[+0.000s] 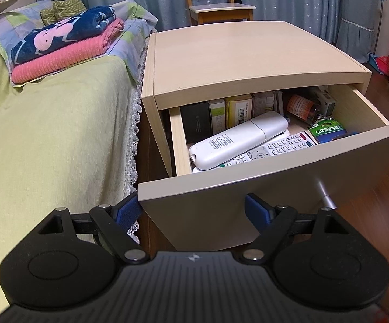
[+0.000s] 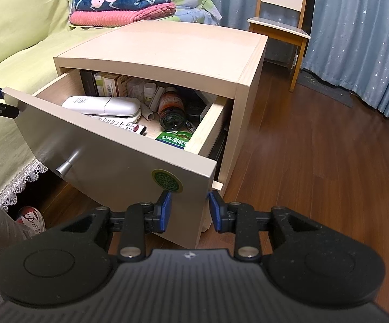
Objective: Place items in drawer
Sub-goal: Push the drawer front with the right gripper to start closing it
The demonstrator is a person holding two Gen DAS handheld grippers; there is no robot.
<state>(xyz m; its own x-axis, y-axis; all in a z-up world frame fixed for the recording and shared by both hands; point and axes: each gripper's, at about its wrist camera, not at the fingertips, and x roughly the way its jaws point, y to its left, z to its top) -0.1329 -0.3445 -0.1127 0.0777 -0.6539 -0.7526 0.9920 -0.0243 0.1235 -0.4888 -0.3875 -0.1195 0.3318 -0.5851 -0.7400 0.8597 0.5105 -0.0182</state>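
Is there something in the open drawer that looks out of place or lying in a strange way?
Mostly clutter. The brown bottle lies on its side among the items instead of standing. The white remote lies slantwise on top of a second remote. Nothing looks spilled or broken. The drawer is pulled wide open; both grippers are empty.

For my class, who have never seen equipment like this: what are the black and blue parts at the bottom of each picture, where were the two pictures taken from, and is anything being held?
They are two hand-held grippers, each with a camera looking along its blue-padded fingers. One picture comes from the left gripper, the other from the right gripper. Both face a bedside cabinet with its drawer pulled open. Inside lie a white remote, a second remote with buttons, a brown bottle and small boxes. Both grippers are open and hold nothing.
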